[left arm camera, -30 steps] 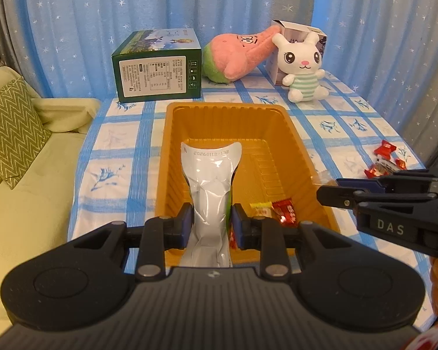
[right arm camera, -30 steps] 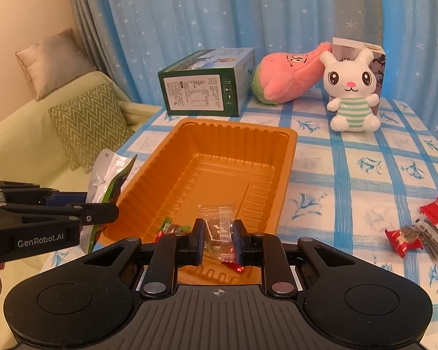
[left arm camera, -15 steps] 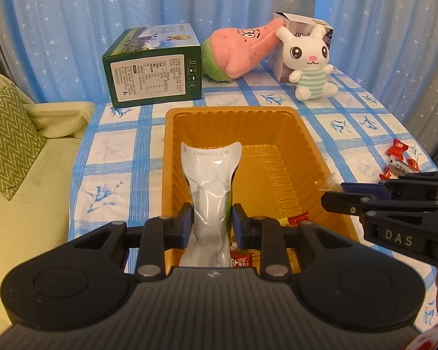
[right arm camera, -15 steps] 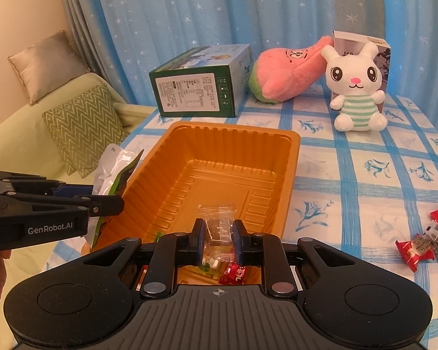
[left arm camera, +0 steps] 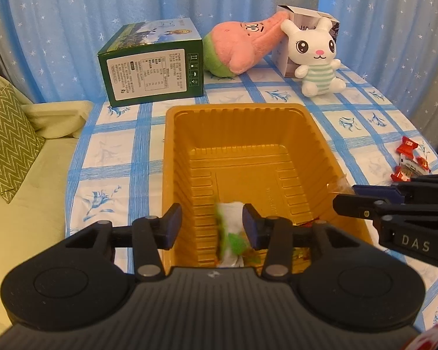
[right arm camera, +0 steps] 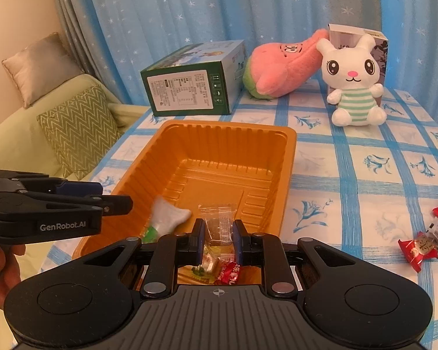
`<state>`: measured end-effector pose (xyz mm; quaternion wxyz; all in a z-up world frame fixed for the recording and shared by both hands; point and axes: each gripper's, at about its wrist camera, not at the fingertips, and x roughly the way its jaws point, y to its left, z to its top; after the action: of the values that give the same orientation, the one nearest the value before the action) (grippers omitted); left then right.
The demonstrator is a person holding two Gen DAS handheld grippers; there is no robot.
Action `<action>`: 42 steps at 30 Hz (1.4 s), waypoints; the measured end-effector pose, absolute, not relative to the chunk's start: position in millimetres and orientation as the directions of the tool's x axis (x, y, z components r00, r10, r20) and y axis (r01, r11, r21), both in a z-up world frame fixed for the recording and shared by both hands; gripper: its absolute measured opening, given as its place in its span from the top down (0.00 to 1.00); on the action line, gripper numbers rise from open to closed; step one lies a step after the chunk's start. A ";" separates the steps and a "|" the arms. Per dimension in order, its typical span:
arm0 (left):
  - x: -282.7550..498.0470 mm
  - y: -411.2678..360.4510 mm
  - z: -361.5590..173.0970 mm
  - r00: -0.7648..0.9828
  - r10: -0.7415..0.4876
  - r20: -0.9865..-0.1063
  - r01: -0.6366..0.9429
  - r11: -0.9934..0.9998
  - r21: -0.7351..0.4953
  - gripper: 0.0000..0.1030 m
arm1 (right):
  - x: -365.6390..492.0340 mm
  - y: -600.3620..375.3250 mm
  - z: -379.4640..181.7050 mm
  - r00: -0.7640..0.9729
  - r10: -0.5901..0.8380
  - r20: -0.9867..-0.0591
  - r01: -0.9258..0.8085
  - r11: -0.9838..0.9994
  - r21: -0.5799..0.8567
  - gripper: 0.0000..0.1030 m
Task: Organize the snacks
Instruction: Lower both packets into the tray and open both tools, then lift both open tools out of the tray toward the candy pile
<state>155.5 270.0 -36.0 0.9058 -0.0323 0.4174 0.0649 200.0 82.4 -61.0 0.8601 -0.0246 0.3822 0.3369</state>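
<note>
I am steering two handheld tongs over a blue-checked tabletop, and an orange plastic tray sits in the middle of both views. My left tongs are at the bottom centre of the left view with their jaws opening; a silver and green snack pouch, blurred as if dropping, is between the pads but no longer pressed by them, and in the right view it lies tilted against the tray's near left wall. My right tongs are narrow and clamp a clear cellophane packet just above the tray's near end, at the bottom centre of the right view. Beneath them, a few small wrapped sweets already lie on the tray floor. More red-wrapped sweets wait on the cloth at the right edge of the frame, well apart from the tray. At the far end of the tabletop stand a green carton, a pink plush and a white rabbit toy. My worry is that the pouch is long and light, so it may lean on the ribbed wall or hang over the rim instead of lying flat. The two tongs are close together over the same corner, so releasing the packet now could knock them together or land it on the pouch. The clear film may also cling to a pad and come back out as I withdraw.
</note>
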 end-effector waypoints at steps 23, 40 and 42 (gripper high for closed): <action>121.2 281.9 -29.9 0.660 0.109 -0.744 -0.199 0.979 -0.033 0.60 | 209.7 80.6 -52.6 0.441 0.648 -0.620 -0.565 0.738 0.369 0.80; 77.7 250.9 -4.1 0.700 0.095 -0.708 -0.235 0.966 -0.104 0.42 | 177.6 1.4 -38.5 0.505 0.593 -0.627 -0.416 0.804 0.426 0.40; 70.2 242.8 -0.9 0.703 0.092 -0.705 -0.239 0.965 -0.111 0.39 | 167.7 -7.5 -36.2 0.511 0.581 -0.634 -0.411 0.812 0.414 0.40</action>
<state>70.2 242.8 -0.9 0.9176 -0.0976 0.3747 0.0902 167.7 -7.5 -36.2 0.8626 0.1059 0.4026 0.2875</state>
